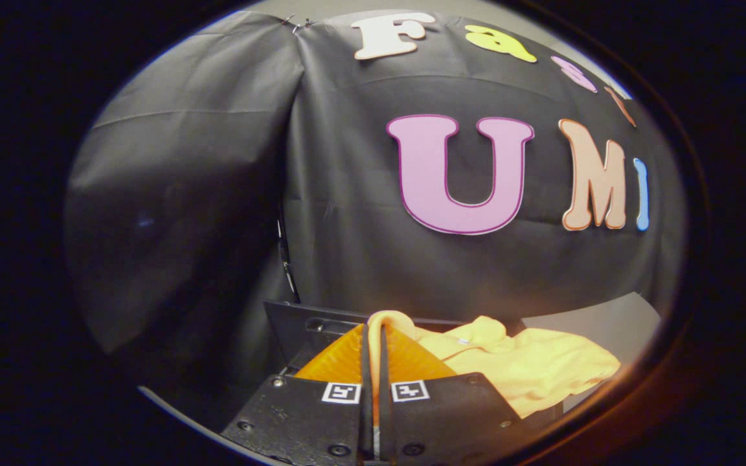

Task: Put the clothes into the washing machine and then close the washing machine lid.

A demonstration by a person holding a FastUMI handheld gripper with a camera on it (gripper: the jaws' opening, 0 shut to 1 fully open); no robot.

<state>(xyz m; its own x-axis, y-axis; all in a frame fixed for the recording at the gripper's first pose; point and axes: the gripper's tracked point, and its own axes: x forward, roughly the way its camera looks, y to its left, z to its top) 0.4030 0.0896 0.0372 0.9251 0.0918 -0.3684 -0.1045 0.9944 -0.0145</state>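
One set of tongs [374, 336] showed, its two orange wedge-shaped fingers [340, 361] ribbed in texture and drawn nearly together, with only a thin slit between them. A fold of one yellow garment [528, 369] was pinched in that slit, looping over the fingertips. The rest of the soft, fleecy cloth trailed away to the right of the fingers in rumpled folds, lying partly over a pale grey tabletop [606, 323]. Two small square black-and-white markers [340, 392] sat on the tongs' matte black body, one per side. Just beyond the fingers stood one dark, flat panel [295, 327] with screw heads; what it belonged to could not be told.
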